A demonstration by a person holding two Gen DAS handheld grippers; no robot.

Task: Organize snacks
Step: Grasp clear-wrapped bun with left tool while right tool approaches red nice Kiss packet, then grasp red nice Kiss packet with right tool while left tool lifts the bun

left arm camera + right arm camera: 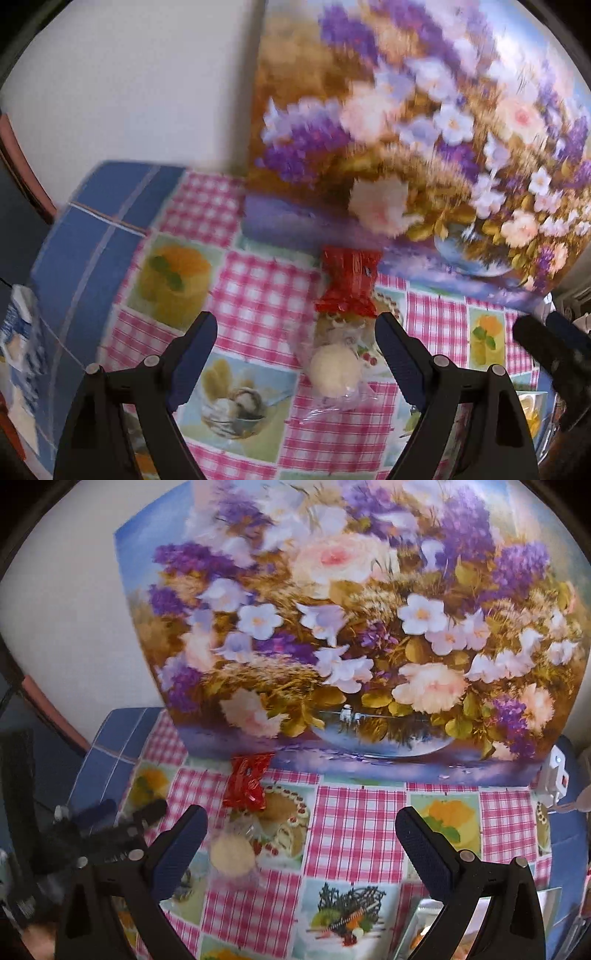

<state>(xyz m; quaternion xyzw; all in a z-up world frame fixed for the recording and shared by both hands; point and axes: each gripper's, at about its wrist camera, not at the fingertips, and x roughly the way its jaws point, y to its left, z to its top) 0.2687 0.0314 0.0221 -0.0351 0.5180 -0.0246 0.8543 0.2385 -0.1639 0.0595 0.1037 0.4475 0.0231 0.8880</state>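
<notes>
A red crinkly snack packet [349, 284] lies on the checked tablecloth [258, 295], near the foot of a floral painting. In front of the packet lies a clear bag with a round pale biscuit [334, 373]. My left gripper [295, 321] hovers above them, open, with nothing between its pads. In the right wrist view the red packet [247, 782] and the biscuit bag [232, 856] lie at the left, by my left finger. My right gripper [301, 814] is open and empty over bare tablecloth [354, 830]. The left gripper [131, 808] shows at that view's left edge.
A large floral painting [332, 627] leans on the wall along the table's back edge. A white plug adapter [554, 775] sits at the back right. A box [424, 923] lies near the front right. A blue-and-white carton [18, 332] stands off the table's left edge.
</notes>
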